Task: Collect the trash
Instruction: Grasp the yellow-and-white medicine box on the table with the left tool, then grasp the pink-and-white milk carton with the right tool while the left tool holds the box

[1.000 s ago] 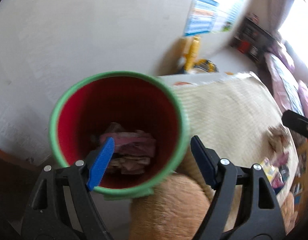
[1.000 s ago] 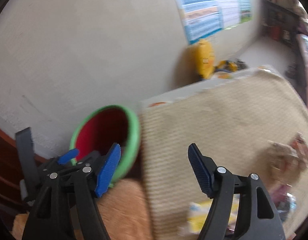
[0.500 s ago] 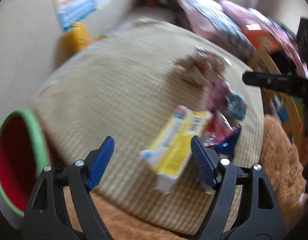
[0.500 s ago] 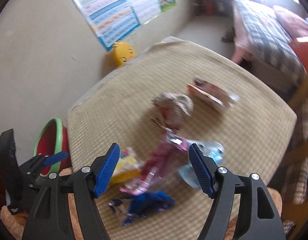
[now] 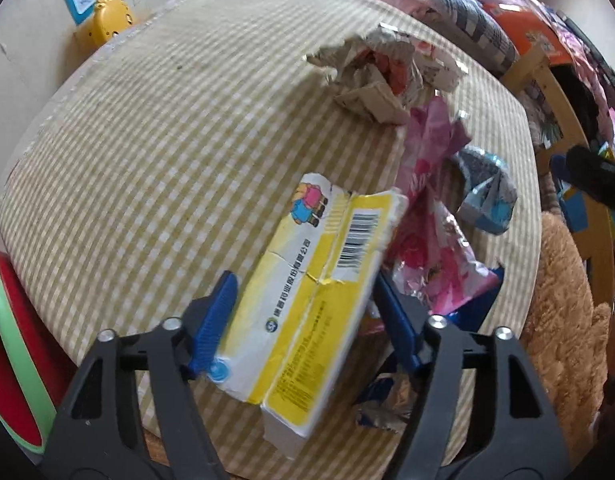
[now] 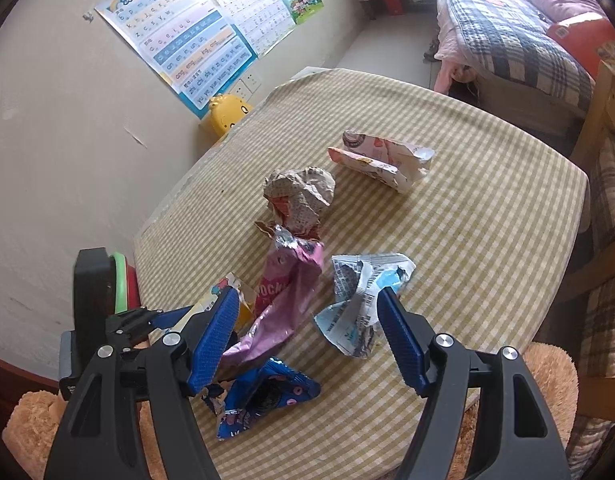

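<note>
On the checked counter (image 5: 155, 152), the bin (image 5: 15, 340) sits far left. The left gripper (image 5: 303, 320) is closing, fingers spread astride the yellow carton (image 5: 307, 304); it could skid. The right gripper (image 6: 307, 336) hangs spread over the pink wrapper (image 6: 283, 300).

The right gripper (image 6: 307, 340) hangs over the near edge of a table covered in a checked cloth (image 6: 487, 240), its blue pads spread apart with nothing pressed between them. Below the gap lie a pink wrapper (image 6: 283, 300) and, nearer, a dark blue wrapper (image 6: 263, 396). Just right of the pink one sits a crumpled silver-blue wrapper (image 6: 359, 304). Farther off rest a ball of crumpled paper (image 6: 299, 196) and, beyond it to the right, a flattened white carton (image 6: 383, 160). At the left, the left gripper (image 6: 167, 320) reaches a yellow box (image 6: 231, 300), partly hidden, beside a green-rimmed red bin (image 6: 123, 280). Posters (image 6: 203, 40) hang on the far wall above a yellow toy (image 6: 227, 116).
</note>
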### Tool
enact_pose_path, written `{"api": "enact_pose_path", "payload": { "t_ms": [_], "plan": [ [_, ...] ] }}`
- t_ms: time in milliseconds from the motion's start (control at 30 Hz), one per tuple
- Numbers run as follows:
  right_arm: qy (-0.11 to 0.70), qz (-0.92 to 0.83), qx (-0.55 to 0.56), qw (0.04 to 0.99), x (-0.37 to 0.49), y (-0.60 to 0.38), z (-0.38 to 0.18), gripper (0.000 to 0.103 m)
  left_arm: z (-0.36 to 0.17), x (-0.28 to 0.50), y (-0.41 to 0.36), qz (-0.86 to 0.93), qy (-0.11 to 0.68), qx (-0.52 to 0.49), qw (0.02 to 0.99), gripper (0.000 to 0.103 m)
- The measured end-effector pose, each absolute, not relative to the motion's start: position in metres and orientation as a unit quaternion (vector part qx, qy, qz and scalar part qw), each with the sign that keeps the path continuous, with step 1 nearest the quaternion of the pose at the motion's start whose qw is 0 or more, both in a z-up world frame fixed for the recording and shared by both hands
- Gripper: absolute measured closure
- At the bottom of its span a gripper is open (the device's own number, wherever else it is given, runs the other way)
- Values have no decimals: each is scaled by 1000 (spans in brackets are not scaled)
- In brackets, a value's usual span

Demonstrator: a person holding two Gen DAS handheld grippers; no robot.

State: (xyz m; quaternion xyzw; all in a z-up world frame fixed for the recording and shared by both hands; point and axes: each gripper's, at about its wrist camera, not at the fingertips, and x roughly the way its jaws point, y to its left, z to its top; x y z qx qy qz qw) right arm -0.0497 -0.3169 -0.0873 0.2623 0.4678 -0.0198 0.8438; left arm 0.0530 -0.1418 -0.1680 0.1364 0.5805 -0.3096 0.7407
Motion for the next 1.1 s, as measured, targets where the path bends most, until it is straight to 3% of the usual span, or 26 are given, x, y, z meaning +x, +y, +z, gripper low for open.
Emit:
{"api": "enact_pose_path", "payload": {
  "t_ms": [133, 467, 667, 733, 900, 967, 1100],
  "plan": [
    [468, -17, 266, 842, -47, -320, -90, 34, -151, 52, -127, -292, 569, 117, 759, 72],
    [477, -46, 174, 860, 7, -347, -98, 29, -121, 43, -85, -230, 552, 62, 799, 75],
    [534, -47, 71, 841, 73, -370, -124, 29, -140, 51, -74, -200, 577, 44, 791, 67],
    [554, -41, 43, 830, 88, -372, -136, 29, -144, 51, -71, -187, 581, 44, 790, 51],
    [578, -22, 18, 815, 106, -374, -152, 31, -144, 52, -64, -184, 580, 37, 793, 40],
    [590, -17, 21, 807, 105, -373, -159, 48, -145, 53, -62, -181, 580, 35, 793, 39],
    [584, -22, 58, 809, 84, -380, -152, 57, -149, 55, -62, -178, 584, 35, 791, 39]
  ]
}}
